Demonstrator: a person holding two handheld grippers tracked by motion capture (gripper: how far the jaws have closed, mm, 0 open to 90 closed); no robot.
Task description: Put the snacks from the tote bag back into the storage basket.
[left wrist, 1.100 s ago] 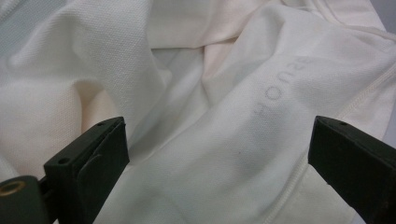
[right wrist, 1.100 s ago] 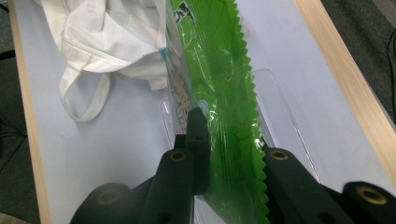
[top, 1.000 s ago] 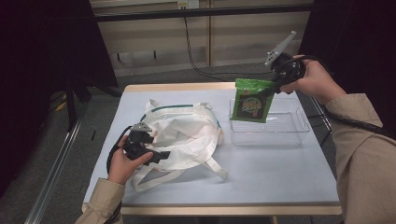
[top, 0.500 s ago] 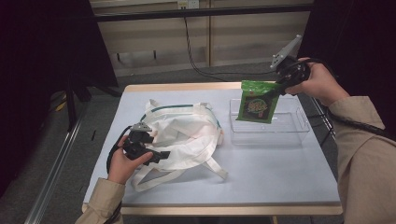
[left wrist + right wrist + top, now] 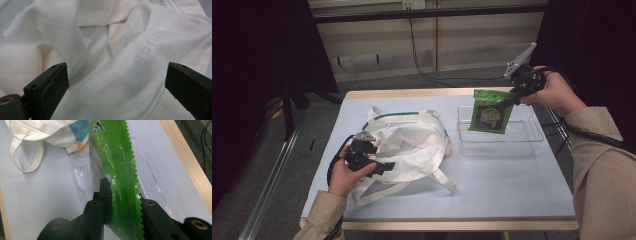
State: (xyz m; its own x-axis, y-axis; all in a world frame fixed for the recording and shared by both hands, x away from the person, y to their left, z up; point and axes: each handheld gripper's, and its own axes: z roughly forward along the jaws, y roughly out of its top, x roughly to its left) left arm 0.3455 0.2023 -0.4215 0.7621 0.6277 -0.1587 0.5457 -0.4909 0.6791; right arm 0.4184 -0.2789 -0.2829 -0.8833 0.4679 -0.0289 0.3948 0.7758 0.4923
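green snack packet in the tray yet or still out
Out: the green snack packet hangs from the right hand-held gripper above the clear tray, not resting in it.

Bag left of tray

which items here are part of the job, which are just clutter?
In the job:
- green snack packet, pinched in the right hand-held gripper
- clear plastic tray, under the packet
- white tote bag, with the left hand-held gripper open over it

Lying about:
- black cable on the floor behind the table
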